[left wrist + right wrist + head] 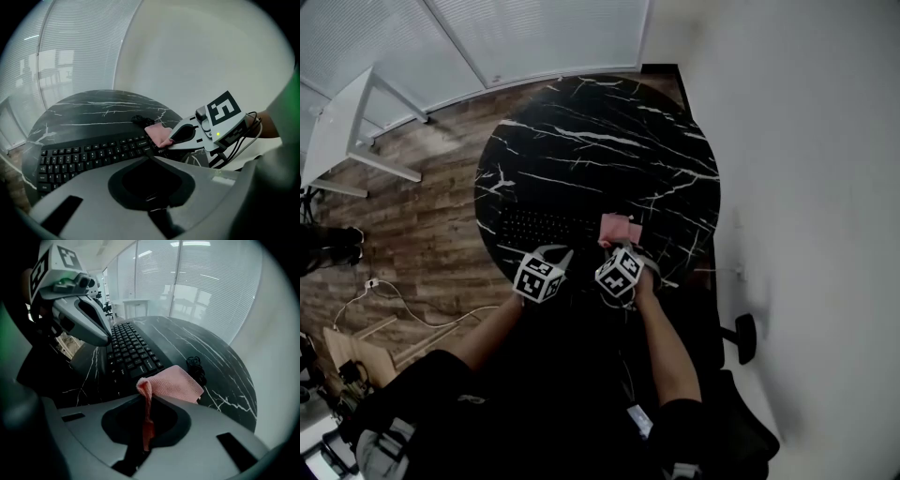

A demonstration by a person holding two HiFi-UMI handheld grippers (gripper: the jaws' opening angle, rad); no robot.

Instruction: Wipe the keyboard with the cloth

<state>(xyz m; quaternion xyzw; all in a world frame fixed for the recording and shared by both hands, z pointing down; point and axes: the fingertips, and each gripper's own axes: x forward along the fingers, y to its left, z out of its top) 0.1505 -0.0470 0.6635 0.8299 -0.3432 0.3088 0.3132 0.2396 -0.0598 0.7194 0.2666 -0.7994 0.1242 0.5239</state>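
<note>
In the head view, the left gripper point(562, 255) sits at about 7 o'clock on the round black marble table point(609, 131). Its jaws are closed together with nothing between them, and it hovers just over the near edge of the black keyboard point(546, 228). The keyboard lies flat along the table's 6 o'clock side. At its 3 o'clock end, the pink cloth point(617, 228) drapes over the last keys and onto the marble. The right gripper point(146, 401) has its jaws clamped on one gathered fold of the cloth, and the rest fans out loosely ahead. A small coiled black cable point(197, 365) rests on the table at about 1 o'clock from the cloth, close beside it.

The cloth looks light, soft and limp, so it will likely bunch and trail rather than push flat. Gripping a gathered edge, as here, should let the free part drag across the keys. The keyboard looks rigid but light, and may slide on the smooth marble unless it is steadied.

In all there are one keyboard, one cloth, one cable and two grippers.
</note>
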